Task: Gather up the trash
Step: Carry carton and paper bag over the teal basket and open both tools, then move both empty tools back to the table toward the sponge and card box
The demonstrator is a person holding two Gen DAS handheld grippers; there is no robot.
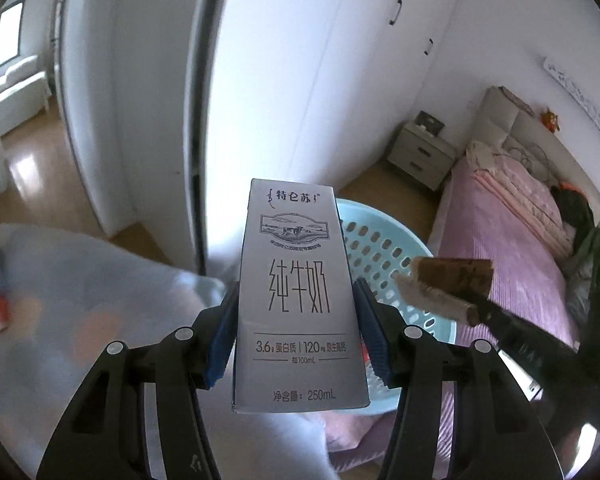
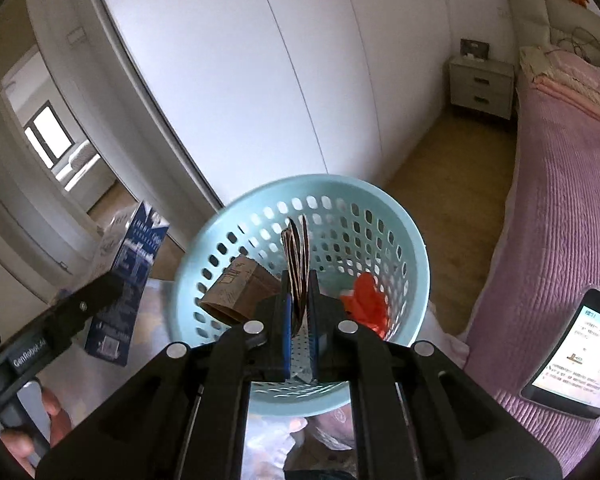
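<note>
Left tongs clamp the milk carton; right tongs pinch a wrapper above the basket.

Grey-white milk carton with dark lettering; pale turquoise perforated basket; brown-striped wrapper; orange-red scrap; pink ribbed bed cover; white wardrobe.

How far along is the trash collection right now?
Done: a cardboard tube and red scrap already lie in the blue basket. In hand: the left gripper clamps a milk carton; the right gripper pinches a brown wrapper. Left: dropping both in.
</note>
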